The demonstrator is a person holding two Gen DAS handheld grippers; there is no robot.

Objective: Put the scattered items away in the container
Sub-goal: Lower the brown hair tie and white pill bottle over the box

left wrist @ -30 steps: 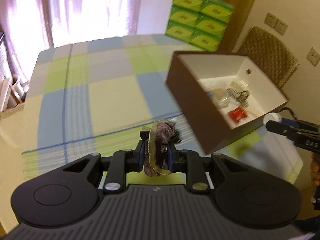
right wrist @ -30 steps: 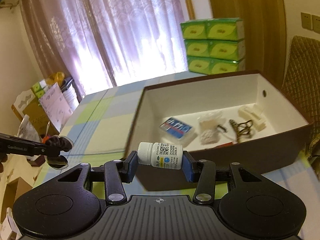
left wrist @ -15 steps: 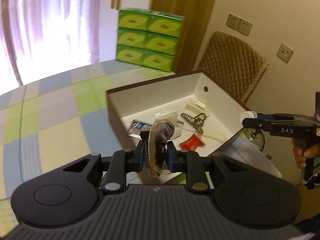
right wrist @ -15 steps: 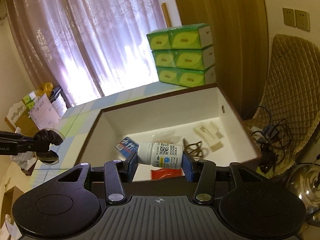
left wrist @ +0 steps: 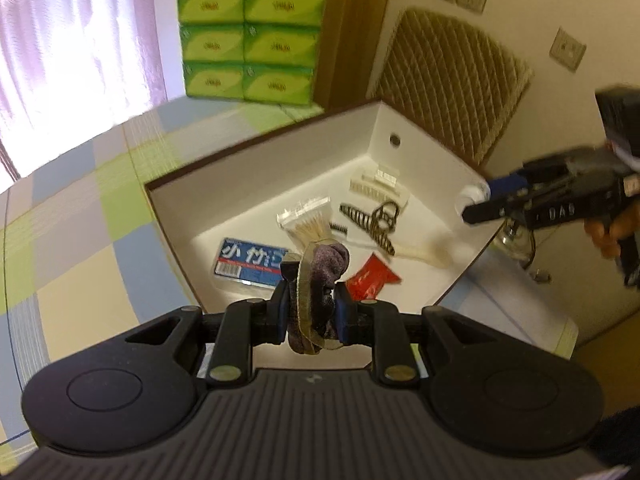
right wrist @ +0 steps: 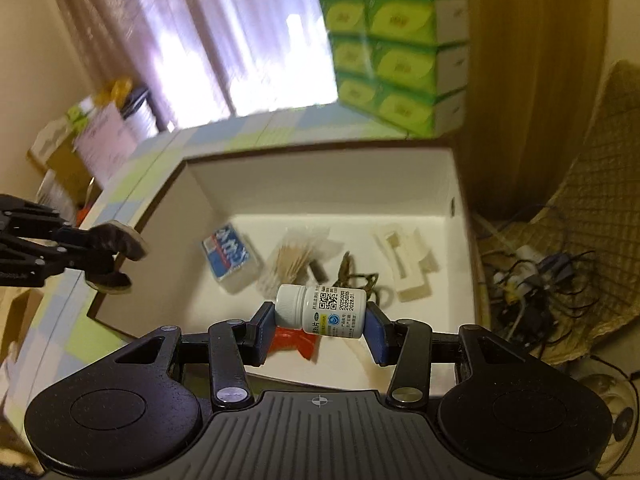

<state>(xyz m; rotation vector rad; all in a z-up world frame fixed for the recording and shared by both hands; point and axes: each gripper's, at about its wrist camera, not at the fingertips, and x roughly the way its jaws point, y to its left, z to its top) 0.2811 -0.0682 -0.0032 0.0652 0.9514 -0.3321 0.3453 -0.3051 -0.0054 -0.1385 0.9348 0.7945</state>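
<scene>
My left gripper [left wrist: 310, 310] is shut on a purple-and-gold hair scrunchie [left wrist: 320, 276], held above the near edge of the brown box [left wrist: 256, 148] with white inside walls. My right gripper [right wrist: 320, 326] is shut on a small white pill bottle [right wrist: 322, 312], lying sideways between the pads above the box [right wrist: 320, 172] interior. In the left wrist view that bottle [left wrist: 474, 196] shows over the box's right rim. Inside lie a blue packet [left wrist: 250, 262], cotton swabs [left wrist: 308, 220], a striped hair claw [left wrist: 374, 222], a red sachet [left wrist: 370, 276] and white clips [left wrist: 378, 186].
Stacked green tissue packs [left wrist: 250, 44] stand on the checked tablecloth [left wrist: 80, 208] behind the box. A quilted chair [left wrist: 448, 88] is at the right, with cables and a power strip [right wrist: 528, 276] on the floor. A person's hand [left wrist: 612, 228] holds the right gripper.
Both grippers have come closer over the box, which now fills more of each view. The scrunchie and bottle stay held.
</scene>
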